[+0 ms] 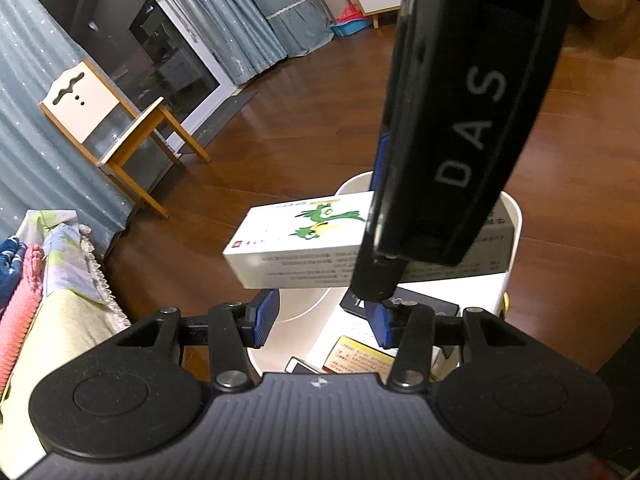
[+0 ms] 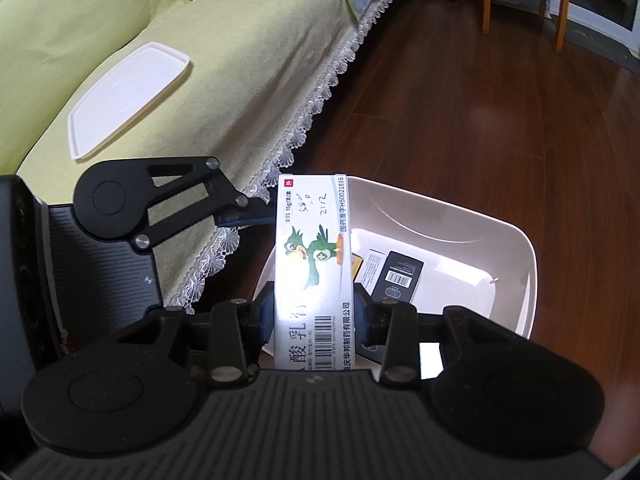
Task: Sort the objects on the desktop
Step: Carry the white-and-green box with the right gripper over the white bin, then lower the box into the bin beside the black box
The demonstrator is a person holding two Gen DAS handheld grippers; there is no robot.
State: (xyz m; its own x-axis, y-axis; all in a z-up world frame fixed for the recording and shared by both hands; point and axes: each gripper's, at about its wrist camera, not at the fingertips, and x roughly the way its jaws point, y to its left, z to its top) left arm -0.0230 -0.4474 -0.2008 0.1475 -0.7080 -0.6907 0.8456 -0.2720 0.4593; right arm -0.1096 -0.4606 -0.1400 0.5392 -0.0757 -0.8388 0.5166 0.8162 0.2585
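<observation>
Right claw (image 2: 314,316): we saw it clamped on the box (image 2: 314,264), blue pads pressed on both long sides near the barcode end.
Box: white carton with a green bird print; it was held over the near-left rim of the bin (image 2: 516,240), far end pointing out toward the sofa edge. In the left wrist view the box (image 1: 296,240) lay level across the bin (image 1: 514,216), with the right claw (image 1: 378,264) coming down onto it from above.
Left claw (image 1: 320,320): we read its fingers as apart, nothing between them; it hung just below and beside the box, over the bin's near side. In the right wrist view one blue pad (image 2: 250,216) sat right at the box's left edge; we couldn't tell if it touched.
Bin: white, rounded corners, on the wood floor (image 2: 480,100) just beside the sofa (image 2: 160,40).
Bin contents: we saw a black box (image 2: 398,276) with a barcode label, a white carton (image 2: 370,270) next to it, and a yellow one (image 2: 356,264) mostly hidden behind the held box.
Lid (image 2: 128,96): white, flat on the sofa seat, well apart from the bin.
Chair (image 1: 116,120): wood and white, by the curtain.
</observation>
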